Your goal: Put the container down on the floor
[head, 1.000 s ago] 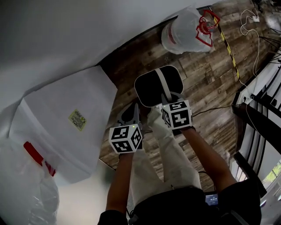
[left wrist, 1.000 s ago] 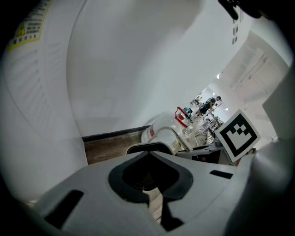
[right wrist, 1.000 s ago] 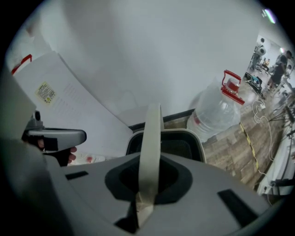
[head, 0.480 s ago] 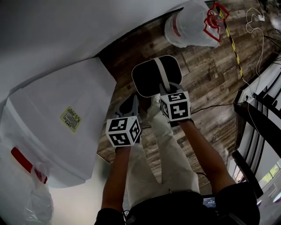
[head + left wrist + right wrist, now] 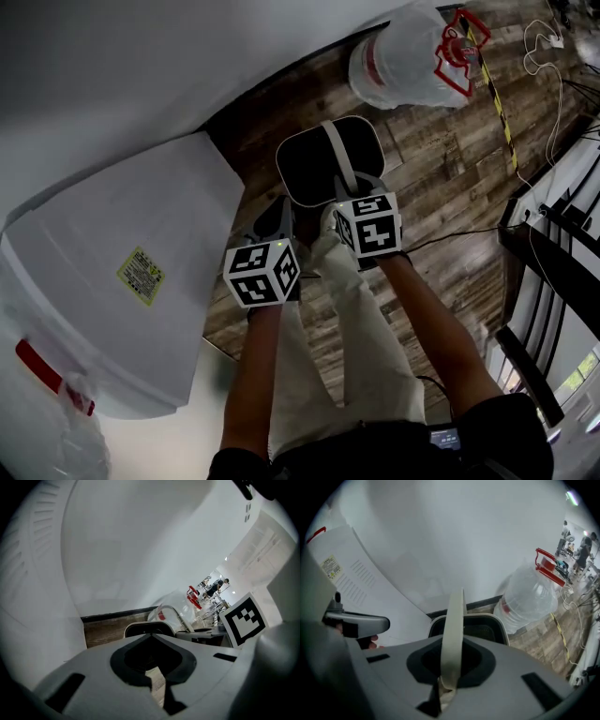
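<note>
Container (image 5: pixel 319 164): you bring it lower, closer to the floor (image 5: pixel 441 169).
Right gripper (image 5: pixel 349 195): drops with it.
Left gripper (image 5: pixel 281 223): drops alongside.

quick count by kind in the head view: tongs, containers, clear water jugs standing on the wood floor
tongs: 2 (left tongs, right tongs)
container: 1, hanging by its handle from the right tongs
water jug on the wood floor: 1
total: 4
</note>
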Motion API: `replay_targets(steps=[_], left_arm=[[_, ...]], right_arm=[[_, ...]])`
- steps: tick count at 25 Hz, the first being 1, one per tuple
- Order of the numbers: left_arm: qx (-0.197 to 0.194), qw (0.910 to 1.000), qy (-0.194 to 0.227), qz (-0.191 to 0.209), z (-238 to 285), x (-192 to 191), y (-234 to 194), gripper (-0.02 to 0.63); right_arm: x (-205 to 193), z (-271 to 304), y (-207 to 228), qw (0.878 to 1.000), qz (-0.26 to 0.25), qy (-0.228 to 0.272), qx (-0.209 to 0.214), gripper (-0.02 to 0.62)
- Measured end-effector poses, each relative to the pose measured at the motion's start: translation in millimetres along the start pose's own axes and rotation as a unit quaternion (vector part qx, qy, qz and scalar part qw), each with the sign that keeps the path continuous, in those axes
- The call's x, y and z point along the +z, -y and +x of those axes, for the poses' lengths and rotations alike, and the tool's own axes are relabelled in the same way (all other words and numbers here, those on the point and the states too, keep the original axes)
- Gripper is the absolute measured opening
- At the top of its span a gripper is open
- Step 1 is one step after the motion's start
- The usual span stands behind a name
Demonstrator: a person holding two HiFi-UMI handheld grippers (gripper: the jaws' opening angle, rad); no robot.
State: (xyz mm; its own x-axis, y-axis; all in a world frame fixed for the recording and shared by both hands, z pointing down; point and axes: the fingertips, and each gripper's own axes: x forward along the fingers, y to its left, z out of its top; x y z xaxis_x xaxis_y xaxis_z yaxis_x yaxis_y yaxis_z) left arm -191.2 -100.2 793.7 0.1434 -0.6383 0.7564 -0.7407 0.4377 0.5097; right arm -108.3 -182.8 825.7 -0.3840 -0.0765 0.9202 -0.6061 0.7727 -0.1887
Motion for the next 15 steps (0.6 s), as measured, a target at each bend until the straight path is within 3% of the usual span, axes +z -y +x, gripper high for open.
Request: replay_targets(steps=[15], left_arm=[[0.024,0.9996,0.013,0.011,36,-6,-35,0.017]], right_arm=[[27,73,1,0.998,-0.045,0.025,0.021,0.032]])
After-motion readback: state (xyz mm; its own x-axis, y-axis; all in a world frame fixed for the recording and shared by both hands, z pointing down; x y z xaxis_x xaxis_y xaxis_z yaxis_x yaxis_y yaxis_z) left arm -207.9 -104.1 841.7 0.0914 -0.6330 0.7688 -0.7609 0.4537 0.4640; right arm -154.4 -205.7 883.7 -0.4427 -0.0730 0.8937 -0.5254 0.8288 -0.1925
